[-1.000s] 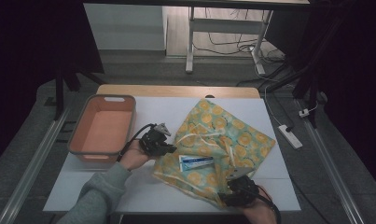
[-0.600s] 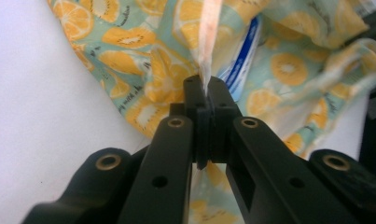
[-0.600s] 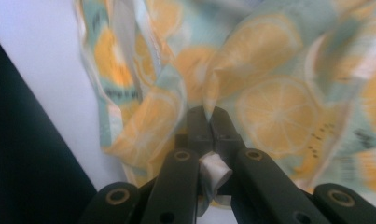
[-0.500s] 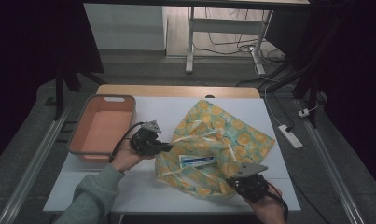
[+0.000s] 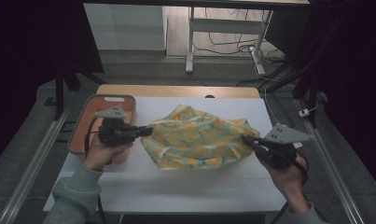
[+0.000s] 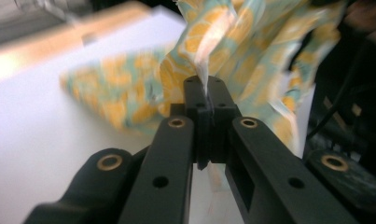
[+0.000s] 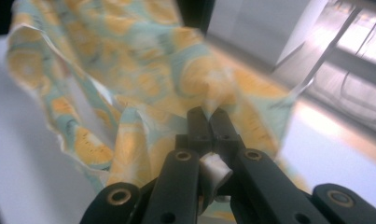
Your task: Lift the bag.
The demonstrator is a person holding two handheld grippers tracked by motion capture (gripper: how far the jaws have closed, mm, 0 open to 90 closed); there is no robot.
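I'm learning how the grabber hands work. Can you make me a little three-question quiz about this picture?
1. True or false: both grippers are shut on the cloth.
2. What sits at the table's left side? A) orange tray B) blue bucket C) green bottle
3. Which gripper holds the cloth's end nearest the tray?

Key:
1. True: the left gripper and the right gripper each pinch an edge, their jaws closed.
2. A
3. The left gripper.

The high view is looking forward and down over the table [image 5: 176, 186] from afar. Both gripper views are riding close behind their jaws — sharing the cloth [image 5: 199, 140] [image 6: 251, 51] [image 7: 143, 70].
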